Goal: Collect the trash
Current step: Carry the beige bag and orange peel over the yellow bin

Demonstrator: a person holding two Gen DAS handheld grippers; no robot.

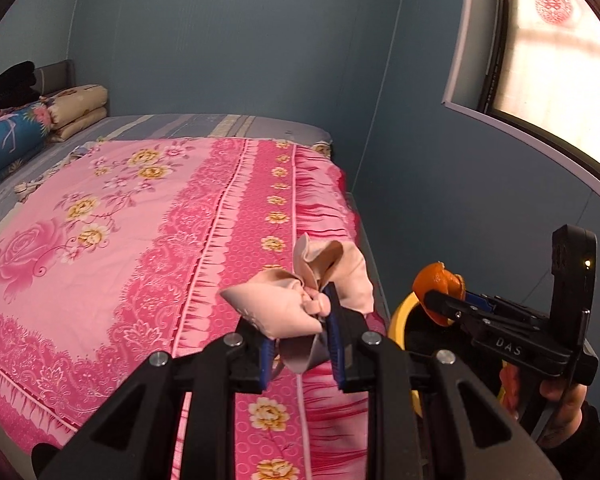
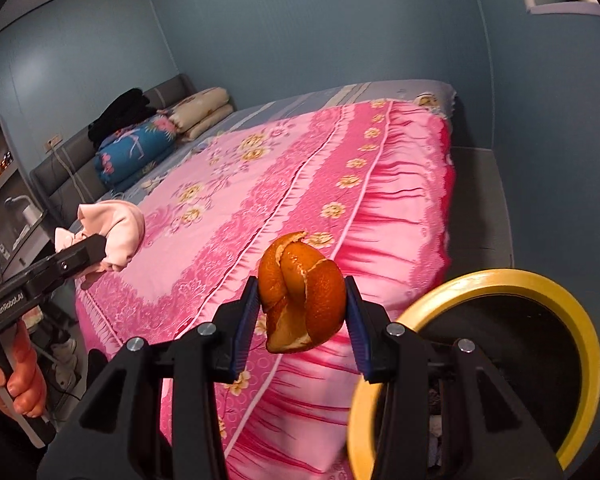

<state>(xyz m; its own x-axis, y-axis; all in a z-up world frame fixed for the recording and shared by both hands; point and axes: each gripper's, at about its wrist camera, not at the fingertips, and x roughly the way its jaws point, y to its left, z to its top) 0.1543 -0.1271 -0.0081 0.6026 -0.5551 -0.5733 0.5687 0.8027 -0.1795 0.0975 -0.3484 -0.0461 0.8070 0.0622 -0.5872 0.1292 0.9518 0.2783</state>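
Grippers over a pink bed: left gripper [image 1: 300,320] pinches crumpled pink tissue [image 1: 296,296], right gripper [image 2: 302,312] clamps orange peel [image 2: 302,292] beside the yellow-rimmed bin [image 2: 540,280]; best centre each over the opening before releasing.

My feeds dim and blue-toned, daylight glaring white through the window [image 1: 552,60] — blown out, strong fisheye bending at the edges, dark corner vignetting, the yellow bin rim [image 2: 500,280] softly blurred.
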